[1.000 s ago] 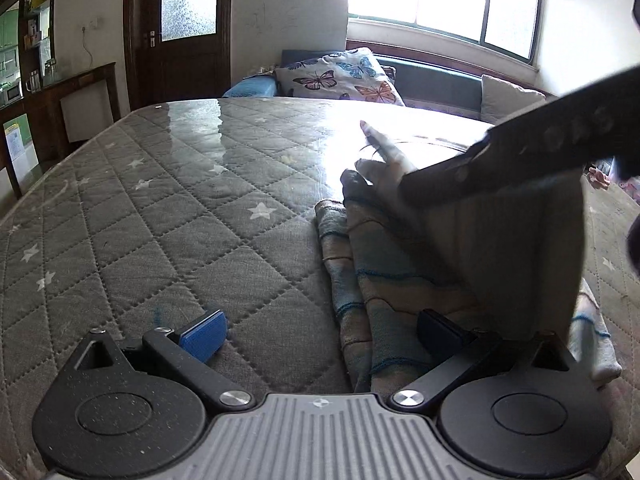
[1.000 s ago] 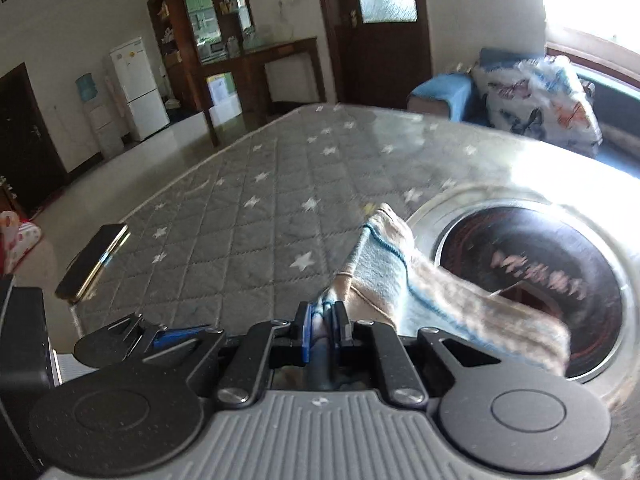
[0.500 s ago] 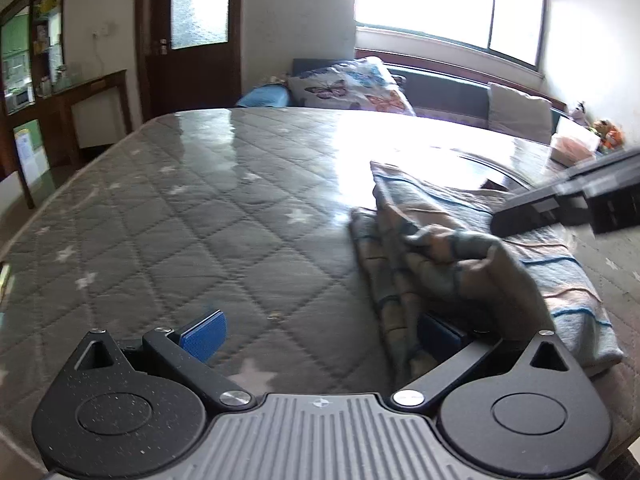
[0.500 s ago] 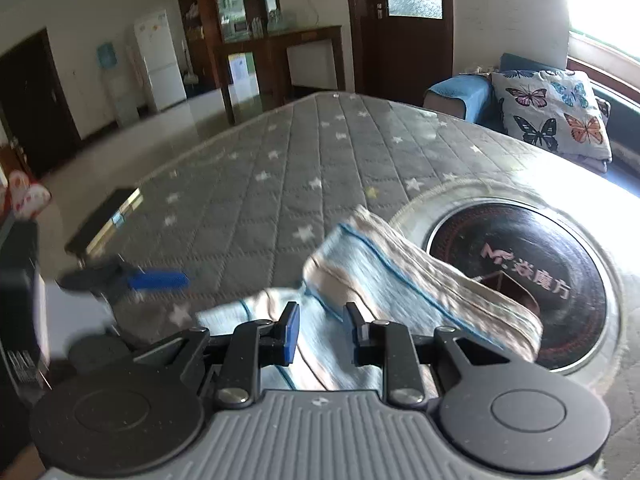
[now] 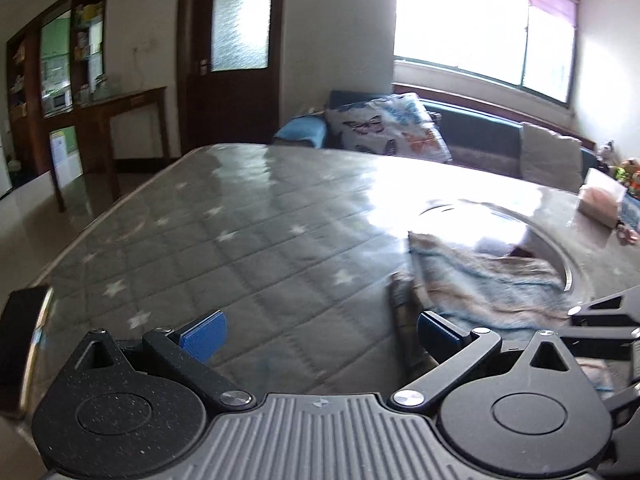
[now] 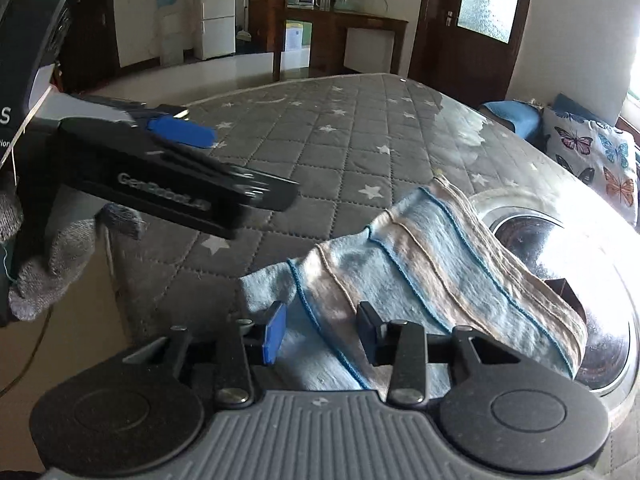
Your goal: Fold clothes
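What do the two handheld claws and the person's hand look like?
Both claws, left and right, have matte black linkage arms on round pivot discs, a ribbed grey body and blue finger pads. The left one's side carries white lettering. The hand wears a grey knit glove.

Daylight from the window (image 5: 484,28) ahead of the fingers glares off the glossy desk (image 5: 400,184); fisheye bending, motion blur, dark corners.

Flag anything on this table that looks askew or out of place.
The striped cloth lies folded but skewed, one end draped over the round inset cooktop instead of flat on the quilted cover. A phone sits right at the table's edge.
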A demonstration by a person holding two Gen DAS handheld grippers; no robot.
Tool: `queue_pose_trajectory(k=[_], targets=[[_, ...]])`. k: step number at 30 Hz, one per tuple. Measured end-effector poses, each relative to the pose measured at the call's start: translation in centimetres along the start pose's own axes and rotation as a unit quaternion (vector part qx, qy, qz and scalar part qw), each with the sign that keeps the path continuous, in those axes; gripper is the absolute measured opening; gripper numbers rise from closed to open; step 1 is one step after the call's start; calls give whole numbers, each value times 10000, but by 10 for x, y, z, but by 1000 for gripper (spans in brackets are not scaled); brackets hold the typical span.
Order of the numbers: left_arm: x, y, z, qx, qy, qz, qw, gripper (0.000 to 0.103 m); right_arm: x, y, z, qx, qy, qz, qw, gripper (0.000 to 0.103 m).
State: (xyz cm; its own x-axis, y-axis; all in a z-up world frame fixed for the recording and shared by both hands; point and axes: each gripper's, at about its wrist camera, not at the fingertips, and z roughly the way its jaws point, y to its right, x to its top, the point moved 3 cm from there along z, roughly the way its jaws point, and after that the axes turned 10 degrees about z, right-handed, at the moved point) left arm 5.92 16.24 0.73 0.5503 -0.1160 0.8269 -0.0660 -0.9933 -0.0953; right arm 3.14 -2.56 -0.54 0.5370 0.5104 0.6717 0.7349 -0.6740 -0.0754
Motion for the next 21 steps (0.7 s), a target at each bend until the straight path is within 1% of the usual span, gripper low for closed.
queue_pose_trajectory(k=[2, 3, 7, 10, 13, 16, 21], targets=[[5, 9, 5, -85, 1, 76, 9999, 103, -1, 4, -10, 89, 35, 81, 9999, 47], [6, 13, 8, -117, -15, 112, 9999, 103, -2, 7, -15, 115, 63, 114, 9998, 49], [9, 29, 20, -189, -89, 315, 9993, 103, -11, 23, -31, -91, 121, 276, 9995, 49], [5, 34, 30, -110, -215, 486, 9985, 103, -22, 42, -38, -240, 106, 572, 9980, 49], [-2, 32, 40, -64, -414, 487, 9979, 103, -35, 60, -39, -283, -55, 884, 9957, 49], [-8, 28, 47, -44, -612, 431, 9972, 103, -45, 69, -38, -247, -193, 984, 9946, 49], [5, 25, 46, 53, -496, 476, 9976, 103, -34, 83, -47, -294, 33, 997, 9946, 49]])
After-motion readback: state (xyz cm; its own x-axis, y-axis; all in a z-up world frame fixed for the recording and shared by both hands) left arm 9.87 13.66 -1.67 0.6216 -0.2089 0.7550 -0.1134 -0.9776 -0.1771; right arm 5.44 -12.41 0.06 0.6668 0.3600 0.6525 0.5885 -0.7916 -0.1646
